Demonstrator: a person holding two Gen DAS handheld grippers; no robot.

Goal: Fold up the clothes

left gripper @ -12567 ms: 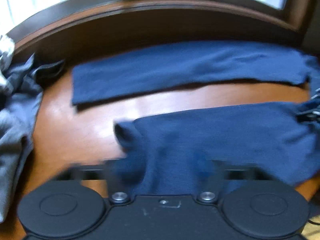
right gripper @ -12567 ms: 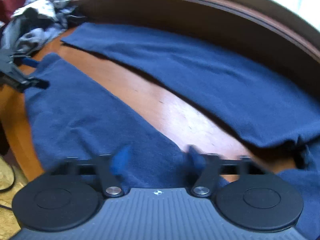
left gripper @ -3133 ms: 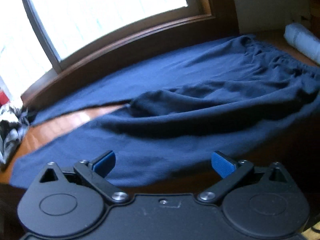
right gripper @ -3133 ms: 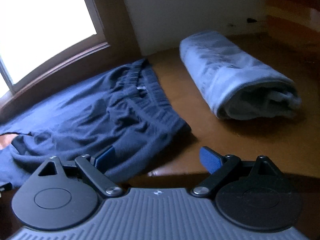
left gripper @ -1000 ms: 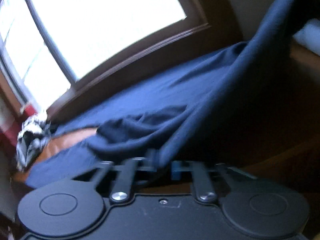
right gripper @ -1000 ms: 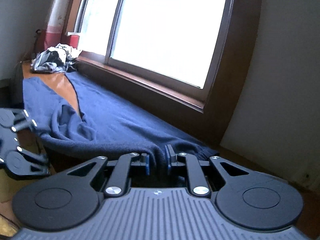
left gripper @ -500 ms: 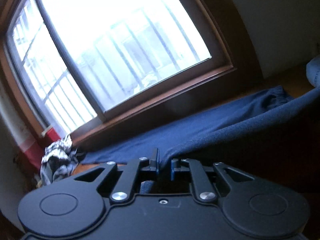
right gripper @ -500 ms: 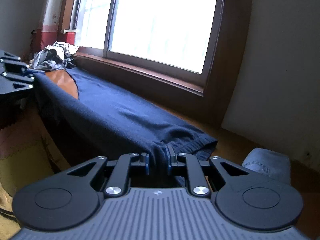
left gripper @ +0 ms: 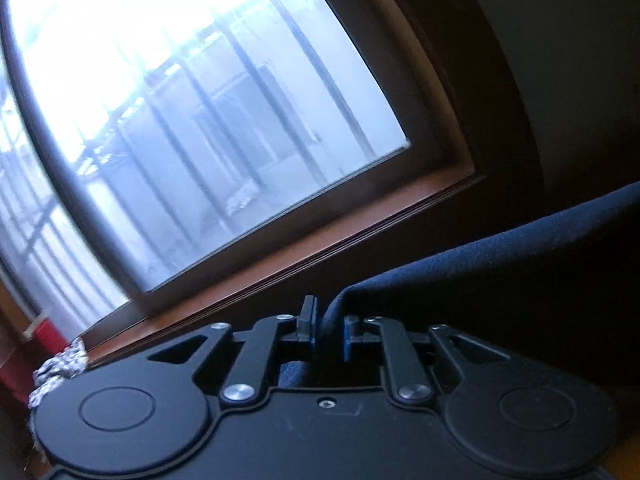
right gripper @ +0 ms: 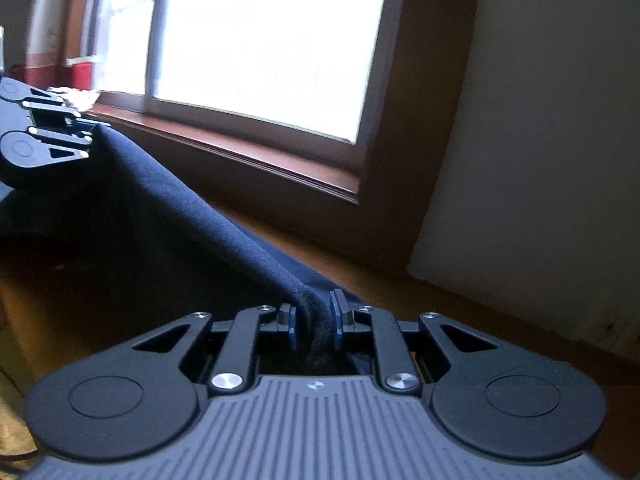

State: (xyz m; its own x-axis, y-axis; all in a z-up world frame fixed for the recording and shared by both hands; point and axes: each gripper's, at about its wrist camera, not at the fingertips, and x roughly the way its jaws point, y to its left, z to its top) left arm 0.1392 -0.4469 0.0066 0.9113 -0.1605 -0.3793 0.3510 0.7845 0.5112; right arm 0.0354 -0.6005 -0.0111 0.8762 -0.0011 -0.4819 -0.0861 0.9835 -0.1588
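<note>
1. Hanging stretched in the air between both tongs, above the bench point(right gripper: 460, 296): navy garment point(right gripper: 208, 216).
2. Pinching one garment edge, fingers narrow: left tongs point(left gripper: 326, 330).
3. Clamping the bunched other edge: right tongs point(right gripper: 314, 326).
4. Showing behind: window point(left gripper: 180, 100).

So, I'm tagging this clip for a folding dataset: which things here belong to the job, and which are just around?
In the job:
- navy garment
- left gripper, shut on it
- right gripper, shut on it

Just around:
- window
- crumpled patterned cloth
</note>
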